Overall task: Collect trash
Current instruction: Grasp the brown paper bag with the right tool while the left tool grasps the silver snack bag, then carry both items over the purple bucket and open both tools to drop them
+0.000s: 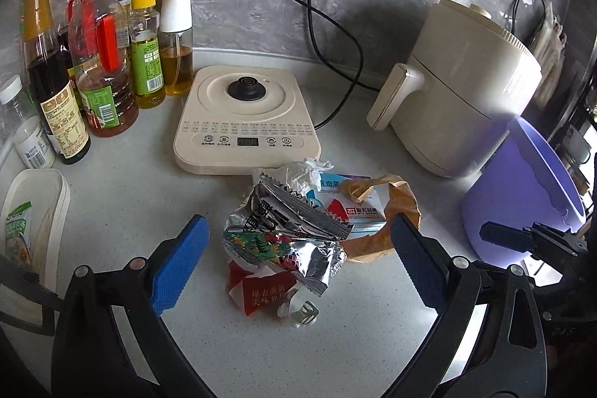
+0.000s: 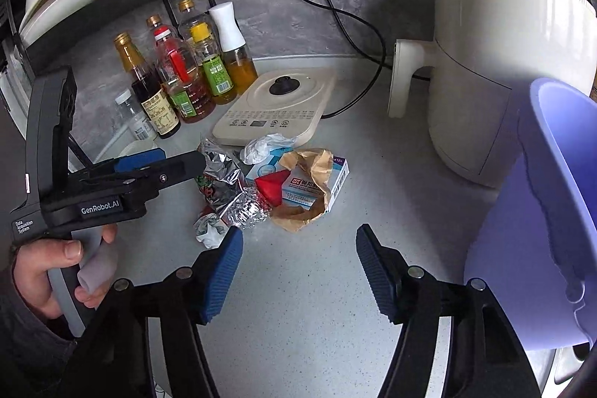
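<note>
Left wrist view: the left claw (image 1: 294,260) is wide open, one blue finger on each side of the shiny foil wrapper (image 1: 283,230). That trash pile lies on the gray desk (image 1: 123,196), near the purple bin (image 1: 522,189). The right claw (image 2: 298,271) is open too, holding nothing, just beside the brown paper (image 2: 309,189).

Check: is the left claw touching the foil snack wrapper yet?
Apart. In the left wrist view the open left claw straddles the foil snack wrapper, and bare counter shows between each blue pad and the foil.
</note>
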Demonstrator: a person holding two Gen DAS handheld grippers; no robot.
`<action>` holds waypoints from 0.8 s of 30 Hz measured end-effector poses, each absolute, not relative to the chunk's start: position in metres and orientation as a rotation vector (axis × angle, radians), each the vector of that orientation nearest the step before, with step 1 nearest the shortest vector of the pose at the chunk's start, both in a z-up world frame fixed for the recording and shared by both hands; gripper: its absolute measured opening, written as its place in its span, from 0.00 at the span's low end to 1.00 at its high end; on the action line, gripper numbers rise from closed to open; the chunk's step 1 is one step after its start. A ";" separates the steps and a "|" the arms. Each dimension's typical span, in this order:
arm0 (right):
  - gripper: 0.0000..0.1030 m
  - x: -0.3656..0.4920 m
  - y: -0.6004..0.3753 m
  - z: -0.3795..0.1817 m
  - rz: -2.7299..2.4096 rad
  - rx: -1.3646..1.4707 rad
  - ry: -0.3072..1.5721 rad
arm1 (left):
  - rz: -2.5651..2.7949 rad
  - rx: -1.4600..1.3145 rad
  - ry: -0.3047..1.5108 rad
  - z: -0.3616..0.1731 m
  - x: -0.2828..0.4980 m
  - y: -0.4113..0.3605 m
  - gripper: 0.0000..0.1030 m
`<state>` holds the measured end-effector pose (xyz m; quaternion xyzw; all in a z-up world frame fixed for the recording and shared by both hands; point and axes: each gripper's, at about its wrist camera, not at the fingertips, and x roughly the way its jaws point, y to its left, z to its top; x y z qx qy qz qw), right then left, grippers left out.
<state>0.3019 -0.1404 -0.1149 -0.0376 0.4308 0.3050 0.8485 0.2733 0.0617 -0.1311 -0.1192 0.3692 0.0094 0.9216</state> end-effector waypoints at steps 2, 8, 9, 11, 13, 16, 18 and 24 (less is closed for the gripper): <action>0.61 0.310 -0.136 -0.120 0.654 -0.084 0.920 | 0.025 -0.235 0.760 -0.136 0.281 0.063 0.94; 0.61 0.331 -0.123 -0.136 0.682 -0.103 0.949 | 0.038 -0.235 0.781 -0.150 0.291 0.065 0.75; 0.60 0.335 -0.121 -0.138 0.684 -0.101 0.954 | 0.042 -0.241 0.790 -0.152 0.292 0.067 0.71; 0.58 0.342 -0.118 -0.143 0.685 -0.096 0.964 | 0.044 -0.255 0.794 -0.152 0.291 0.071 0.56; 0.53 0.348 -0.115 -0.147 0.685 -0.091 0.974 | 0.054 -0.254 0.783 -0.147 0.288 0.073 0.51; 0.31 0.357 -0.112 -0.154 0.680 -0.095 0.996 | 0.057 -0.273 0.756 -0.135 0.281 0.078 0.47; 0.11 0.360 -0.111 -0.156 0.675 -0.110 0.998 | 0.069 -0.279 0.728 -0.125 0.276 0.082 0.47; 0.03 0.355 -0.122 -0.139 0.677 -0.102 0.941 | 0.085 -0.293 0.658 -0.096 0.267 0.088 0.46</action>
